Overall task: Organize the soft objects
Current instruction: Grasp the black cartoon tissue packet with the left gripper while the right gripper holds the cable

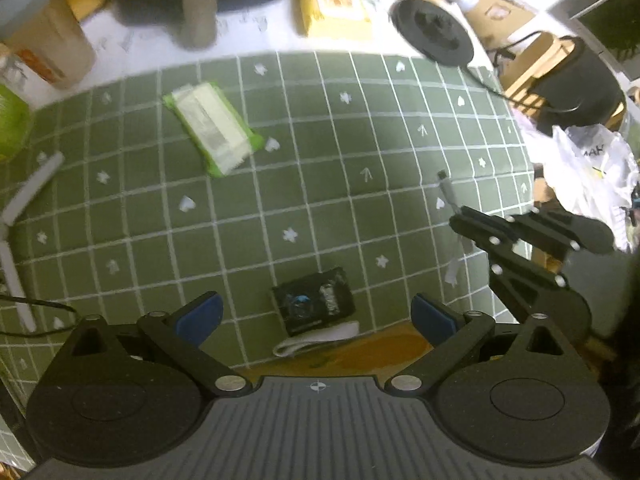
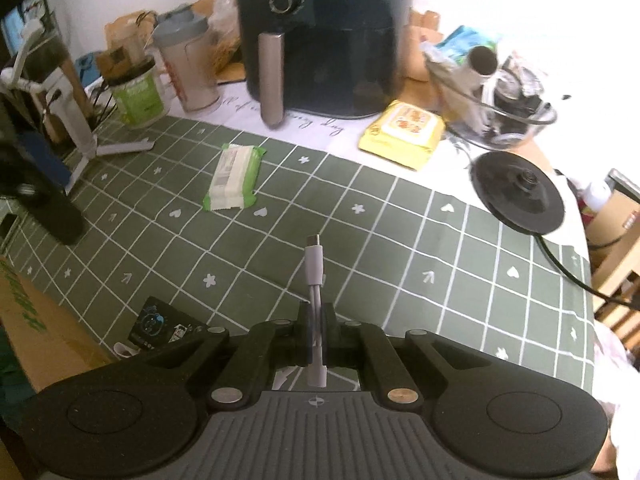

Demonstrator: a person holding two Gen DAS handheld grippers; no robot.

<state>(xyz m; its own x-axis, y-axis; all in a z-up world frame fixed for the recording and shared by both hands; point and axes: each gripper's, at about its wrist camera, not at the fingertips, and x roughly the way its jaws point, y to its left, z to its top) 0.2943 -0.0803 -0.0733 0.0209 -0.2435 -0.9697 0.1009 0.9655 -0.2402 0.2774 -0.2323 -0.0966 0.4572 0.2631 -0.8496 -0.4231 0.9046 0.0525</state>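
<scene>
While left hand-held gripper [image 1: 316, 316] gapes, right [image 2: 316, 332] clamps cable [image 2: 314, 264].

Green wipes pack [image 1: 213, 128] blurred, cable [image 2: 316, 316] – middle hidden by tongs

A black air fryer [image 2: 320, 36] stands at top centre, a kettle base [image 2: 518, 196] at right, a green mug [image 2: 140, 96] at upper left.
</scene>
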